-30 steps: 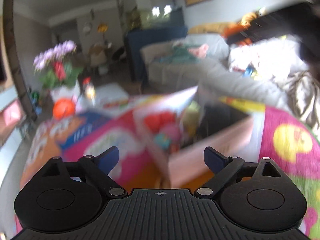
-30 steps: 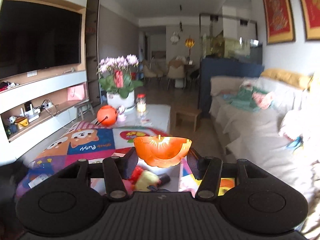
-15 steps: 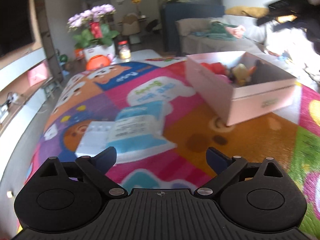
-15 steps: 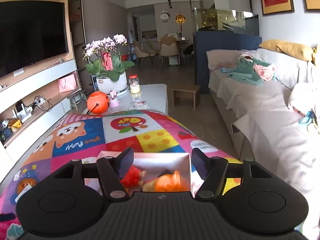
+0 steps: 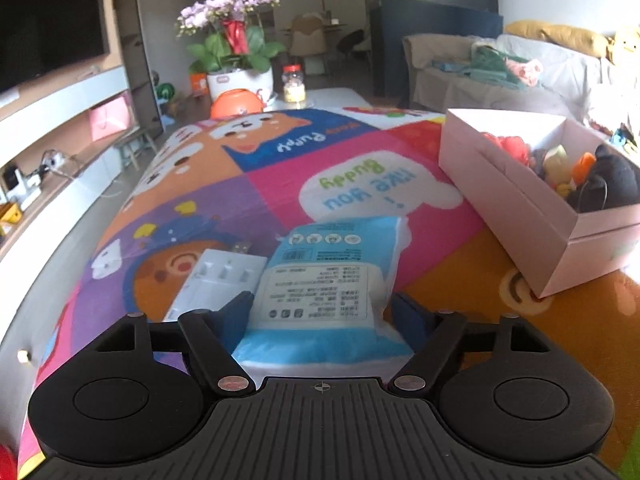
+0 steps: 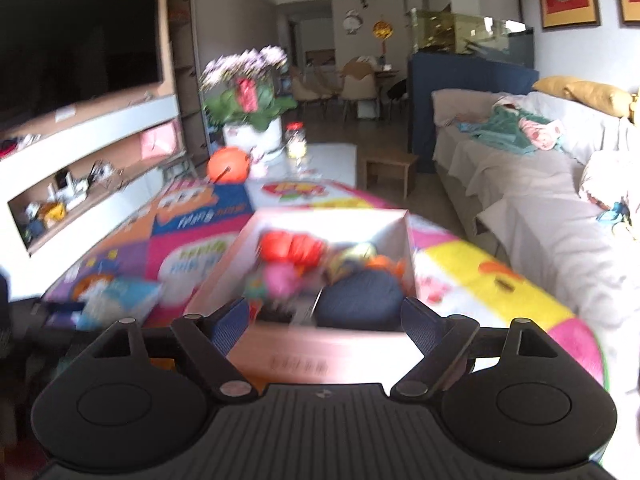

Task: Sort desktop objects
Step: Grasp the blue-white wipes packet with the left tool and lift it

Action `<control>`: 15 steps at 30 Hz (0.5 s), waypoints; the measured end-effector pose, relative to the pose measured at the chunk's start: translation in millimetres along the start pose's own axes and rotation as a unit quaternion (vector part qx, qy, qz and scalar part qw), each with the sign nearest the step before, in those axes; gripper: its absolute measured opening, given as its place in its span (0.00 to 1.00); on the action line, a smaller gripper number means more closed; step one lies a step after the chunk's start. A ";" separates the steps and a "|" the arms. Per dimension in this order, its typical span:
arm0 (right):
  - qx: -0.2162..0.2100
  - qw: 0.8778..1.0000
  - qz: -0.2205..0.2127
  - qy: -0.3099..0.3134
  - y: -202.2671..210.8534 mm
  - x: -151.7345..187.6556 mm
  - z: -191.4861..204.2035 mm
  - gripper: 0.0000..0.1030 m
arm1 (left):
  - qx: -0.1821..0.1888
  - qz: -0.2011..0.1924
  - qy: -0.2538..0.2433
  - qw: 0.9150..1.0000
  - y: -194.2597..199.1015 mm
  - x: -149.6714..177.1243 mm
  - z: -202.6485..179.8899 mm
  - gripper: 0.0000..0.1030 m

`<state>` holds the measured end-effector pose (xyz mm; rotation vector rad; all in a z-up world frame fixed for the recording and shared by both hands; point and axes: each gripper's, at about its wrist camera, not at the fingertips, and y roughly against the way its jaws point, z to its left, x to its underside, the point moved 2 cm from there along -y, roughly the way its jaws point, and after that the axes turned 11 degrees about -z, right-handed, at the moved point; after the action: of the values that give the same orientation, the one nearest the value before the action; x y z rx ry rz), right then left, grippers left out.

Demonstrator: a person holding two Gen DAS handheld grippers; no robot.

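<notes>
Left hand-held gripper [image 5: 322, 314]: fingers spread wide, one on each side of the near end of a light-blue plastic soft pack with a printed white label [image 5: 328, 280]. Contact between the fingers and the pack cannot be told. The pack lies flat on the desk [image 5: 280, 160], which is covered by a bright patchwork cartoon mat.

White flat plastic case [image 5: 218, 282]: lies just beside the blue pack on its left, touching or slightly under its edge.

Right hand-held gripper [image 6: 322, 322]: fingers spread, nothing between them, held above the near wall of the box; this view is motion-blurred.

Pale pink open cardboard box [image 5: 516, 208]: stands on the desk to the right of the blue pack, apart from it. Contents: a black rounded soft item [image 5: 608, 182] at the near end, an orange-red plush toy [image 5: 508, 148] toward the far end, and small yellow and orange pieces between them, too small to identify.

Orange round ball-shaped object [image 5: 238, 104]: at the far end of the desk.

Clear jar with a red lid [image 5: 294, 82] and white pot of pink-purple orchids [image 5: 234, 52]: farther back, side by side.
</notes>
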<state>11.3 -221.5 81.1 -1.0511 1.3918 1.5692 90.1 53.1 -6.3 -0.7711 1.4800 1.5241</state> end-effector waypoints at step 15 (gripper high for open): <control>0.005 1.000 -0.004 -0.006 13.5 19.0 0.0 0.95 | 0.283 -0.011 -0.099 0.954 106.0 23.0 -103.7 0.60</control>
<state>-8.1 -222.4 68.1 -1.0392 1.3846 1.5584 -27.5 -38.7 10.8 -0.2820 1.6329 1.0369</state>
